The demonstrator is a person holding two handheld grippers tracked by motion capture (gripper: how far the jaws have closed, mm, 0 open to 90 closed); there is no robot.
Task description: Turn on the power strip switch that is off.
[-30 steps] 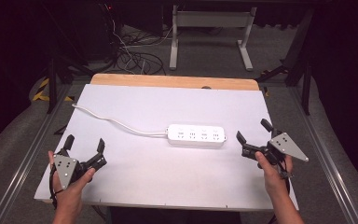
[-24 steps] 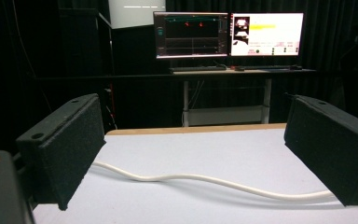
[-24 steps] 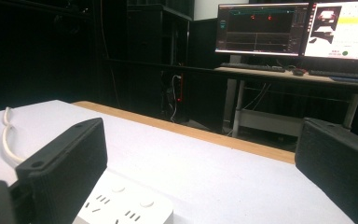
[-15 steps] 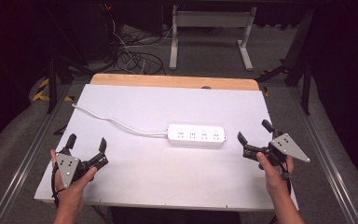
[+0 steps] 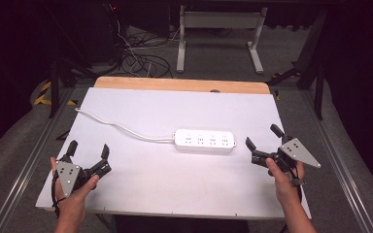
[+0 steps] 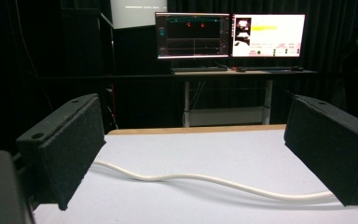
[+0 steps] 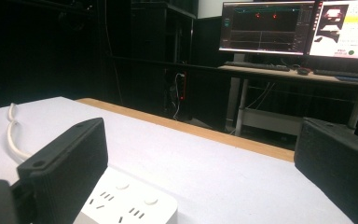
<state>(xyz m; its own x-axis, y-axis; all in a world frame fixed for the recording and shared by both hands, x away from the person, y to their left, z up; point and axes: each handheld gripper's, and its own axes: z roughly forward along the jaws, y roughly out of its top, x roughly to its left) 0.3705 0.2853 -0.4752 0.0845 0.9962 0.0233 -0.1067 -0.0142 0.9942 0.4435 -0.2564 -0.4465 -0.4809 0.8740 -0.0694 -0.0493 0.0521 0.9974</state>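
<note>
A white power strip (image 5: 205,141) lies flat near the middle of the white table (image 5: 175,111), and its near end (image 7: 130,201) appears low in the right gripper view. Its white cord (image 5: 121,128) snakes left toward the far left corner and crosses the left gripper view (image 6: 205,179). My left gripper (image 5: 88,151) is held low over the front left of the table, open, nothing between its jaws. My right gripper (image 5: 263,137) hovers just right of the strip, also open and empty.
A wooden strip (image 5: 179,85) edges the table's far side. Beyond it are a desk frame (image 5: 218,34), floor cables (image 5: 141,58) and lit monitors (image 6: 228,35). Metal rails (image 5: 335,165) flank the table on both sides.
The left gripper has drifted slightly nearer the table's front edge. The right gripper, strip and cord stay put.
</note>
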